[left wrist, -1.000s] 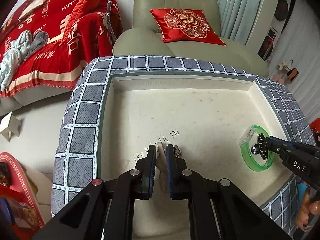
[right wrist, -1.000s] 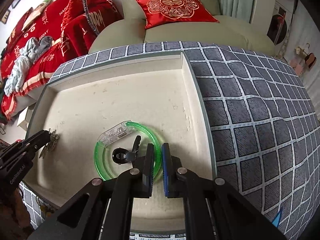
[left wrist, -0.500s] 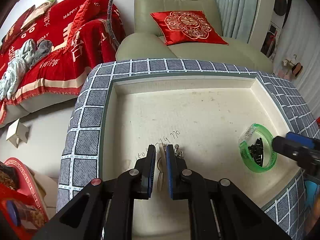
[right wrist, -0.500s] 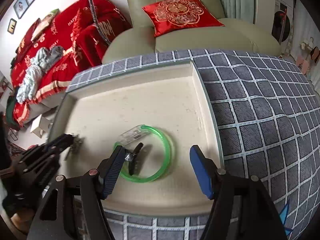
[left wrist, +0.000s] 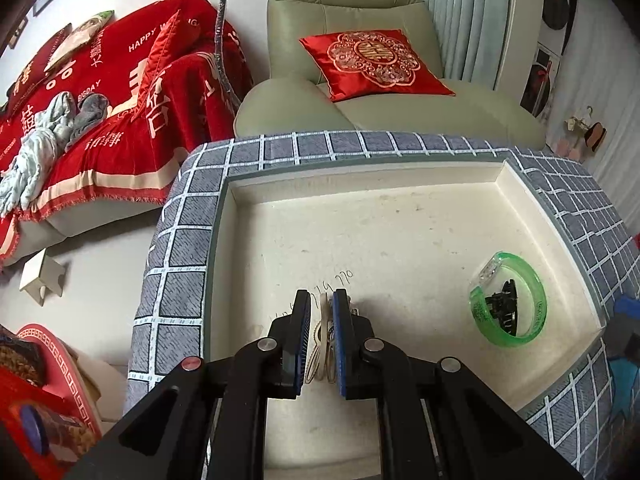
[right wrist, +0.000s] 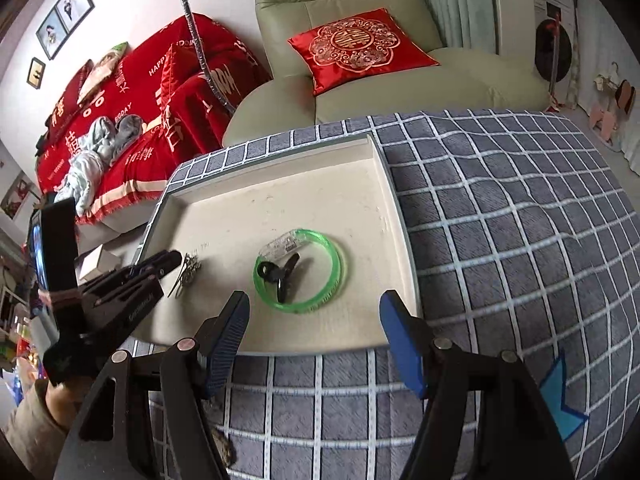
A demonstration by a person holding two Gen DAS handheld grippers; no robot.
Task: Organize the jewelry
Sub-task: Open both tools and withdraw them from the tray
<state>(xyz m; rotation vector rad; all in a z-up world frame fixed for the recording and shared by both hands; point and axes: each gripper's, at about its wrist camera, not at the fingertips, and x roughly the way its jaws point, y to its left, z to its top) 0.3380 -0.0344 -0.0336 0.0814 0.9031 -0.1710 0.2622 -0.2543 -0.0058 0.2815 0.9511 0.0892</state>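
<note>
A cream tray point(left wrist: 400, 232) lies on a grey checked cloth. In it a green bangle point(left wrist: 536, 300) point(right wrist: 336, 276) lies flat at the right, with a black hair clip point(left wrist: 500, 308) point(right wrist: 282, 280) inside its ring. My left gripper point(left wrist: 322, 320) point(right wrist: 176, 258) is shut on a small bunch of thin rings and hoops point(left wrist: 320, 344) point(right wrist: 188, 272), held just above the tray's left front part. My right gripper point(right wrist: 316, 312) is open and holds nothing. It hangs over the tray's point(right wrist: 280, 208) near edge, short of the bangle.
The checked cloth point(right wrist: 500, 240) spreads wide to the right of the tray, with a blue paper shape point(right wrist: 560, 400) on it. A green armchair point(left wrist: 360, 8) with a red cushion stands behind, a red-covered sofa point(left wrist: 100, 100) to the left. A person's sleeve point(right wrist: 32, 432) shows at the lower left.
My right gripper let go of the black clip inside the bangle, opened wide and drew back and up to the tray's near edge. The left gripper stayed shut on its bunch.
</note>
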